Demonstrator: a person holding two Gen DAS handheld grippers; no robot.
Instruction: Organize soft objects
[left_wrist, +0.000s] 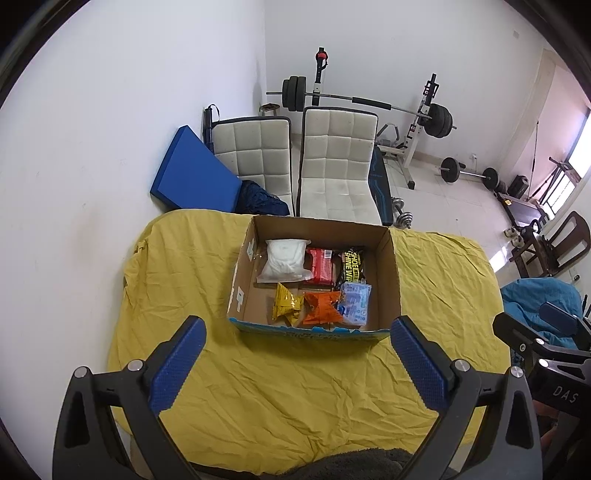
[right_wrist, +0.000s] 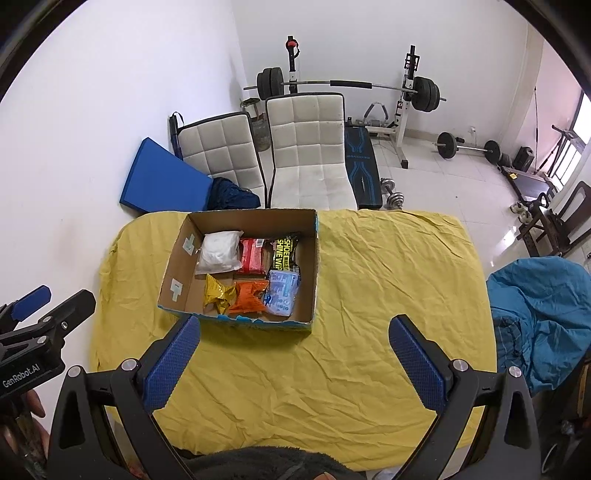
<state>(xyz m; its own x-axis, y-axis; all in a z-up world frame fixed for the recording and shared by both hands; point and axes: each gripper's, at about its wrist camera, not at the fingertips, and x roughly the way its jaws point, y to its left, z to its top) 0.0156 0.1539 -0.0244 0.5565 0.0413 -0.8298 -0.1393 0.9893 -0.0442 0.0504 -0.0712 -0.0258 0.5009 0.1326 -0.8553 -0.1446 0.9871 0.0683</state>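
Observation:
An open cardboard box (left_wrist: 391, 280) (right_wrist: 312, 266) stands on a table under a yellow cloth (left_wrist: 295, 384) (right_wrist: 369, 295). Inside lie a white bag (left_wrist: 286, 260) (right_wrist: 219, 253), a red pack (left_wrist: 321, 267) (right_wrist: 253, 254), a black and yellow pack (left_wrist: 352, 266) (right_wrist: 284, 249), a yellow packet (left_wrist: 284, 304) (right_wrist: 218, 295), an orange packet (left_wrist: 321, 308) (right_wrist: 249, 295) and a pale blue pack (left_wrist: 354, 302) (right_wrist: 282, 291). My left gripper (left_wrist: 297, 328) is open and empty, in front of the box. My right gripper (right_wrist: 295, 325) is open and empty, at the box's near right corner.
Two white padded chairs (left_wrist: 336, 166) (right_wrist: 310, 155) stand behind the table, with a blue mat (left_wrist: 192, 173) against the wall. A barbell rack (right_wrist: 351, 86) and weights stand further back. A teal bundle (right_wrist: 539, 314) lies right of the table. A dark fuzzy cloth (left_wrist: 354, 463) lies at the near edge.

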